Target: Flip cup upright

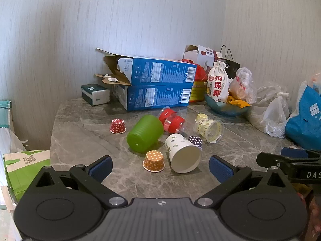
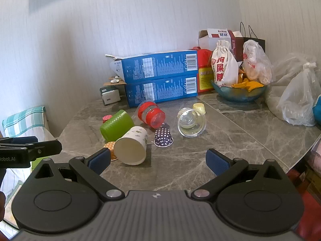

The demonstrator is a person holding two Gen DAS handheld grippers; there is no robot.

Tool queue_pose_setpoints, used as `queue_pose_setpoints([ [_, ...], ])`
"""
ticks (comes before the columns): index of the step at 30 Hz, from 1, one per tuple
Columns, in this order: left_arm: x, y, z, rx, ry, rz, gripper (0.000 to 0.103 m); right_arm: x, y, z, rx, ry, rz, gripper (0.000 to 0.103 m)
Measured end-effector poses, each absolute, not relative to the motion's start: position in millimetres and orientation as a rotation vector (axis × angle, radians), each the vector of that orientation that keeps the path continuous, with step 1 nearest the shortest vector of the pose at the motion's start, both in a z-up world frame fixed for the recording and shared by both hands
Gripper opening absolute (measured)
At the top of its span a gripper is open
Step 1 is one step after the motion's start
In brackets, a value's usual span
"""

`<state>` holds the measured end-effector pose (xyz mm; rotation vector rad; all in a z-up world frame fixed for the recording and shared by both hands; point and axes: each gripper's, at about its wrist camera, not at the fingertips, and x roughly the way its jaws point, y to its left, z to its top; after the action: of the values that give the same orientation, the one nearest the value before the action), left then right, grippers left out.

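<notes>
Several cups lie on the grey marble table [image 1: 84,132]. A white paper cup [image 1: 181,153] lies on its side, mouth toward me; it also shows in the right wrist view [image 2: 132,146]. A green cup [image 1: 144,133] [image 2: 116,124], a red-banded clear cup [image 1: 171,119] [image 2: 151,114] and a yellow-patterned clear cup [image 1: 211,129] [image 2: 191,122] lie tipped too. Small dotted cups stand mouth down: orange [image 1: 154,160], purple [image 1: 195,141] [image 2: 163,136], red [image 1: 117,126]. My left gripper [image 1: 160,167] and right gripper [image 2: 158,160] are open and empty, short of the cups.
Two stacked blue boxes [image 1: 158,86] and a tissue pack [image 1: 95,94] stand at the back. A blue bowl [image 1: 226,108] with a white drawstring bag [image 1: 217,85] and plastic bags [image 1: 276,112] crowd the back right. The table's rounded left edge drops off near a green box [image 1: 26,162].
</notes>
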<state>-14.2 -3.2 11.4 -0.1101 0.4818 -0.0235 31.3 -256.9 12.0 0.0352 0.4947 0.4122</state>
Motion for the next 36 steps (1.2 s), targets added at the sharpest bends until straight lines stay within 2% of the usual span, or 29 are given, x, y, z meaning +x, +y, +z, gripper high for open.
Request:
queue_pose_setpoints([
  [36,-11.3,-2.7,7.6,-0.125,0.495,-0.027,0.103,33.1,-258.6,9.8,0.063,0.505,0.443,0.102],
])
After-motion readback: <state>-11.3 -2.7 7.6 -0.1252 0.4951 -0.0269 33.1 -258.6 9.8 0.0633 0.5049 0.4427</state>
